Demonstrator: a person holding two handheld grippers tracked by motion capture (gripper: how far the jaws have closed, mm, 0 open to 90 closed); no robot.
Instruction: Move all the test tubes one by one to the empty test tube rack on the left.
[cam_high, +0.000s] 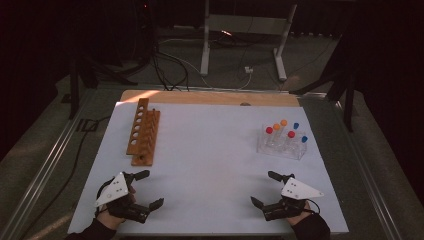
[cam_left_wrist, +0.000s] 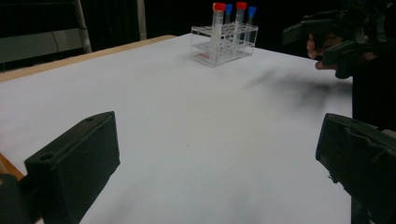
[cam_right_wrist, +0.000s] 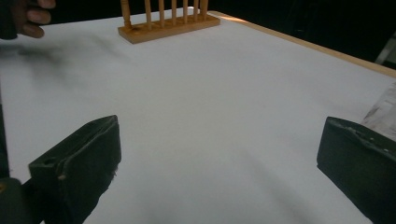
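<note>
Both grippers rest low at the near edge of the white bench (cam_high: 210, 150), each with its fingers spread wide and nothing between them: the left gripper (cam_high: 150, 189) and the right gripper (cam_high: 263, 188) point toward the middle. The work in hand looks like moving capped tubes (cam_high: 276, 131) from the clear plastic rack (cam_high: 281, 145), which stands ahead of the right gripper's fingers and near them, to the wooden test-tube rack (cam_high: 143, 132), ahead of the left gripper's fingers. To do it well, the right gripper should probably approach a front tube from above, fingers straddling the cap, and close squarely so the tube lifts straight without tipping its neighbours or dragging the light rack. The bench between fingers and racks is bare; the closely packed tubes are the main hindrance.
</note>
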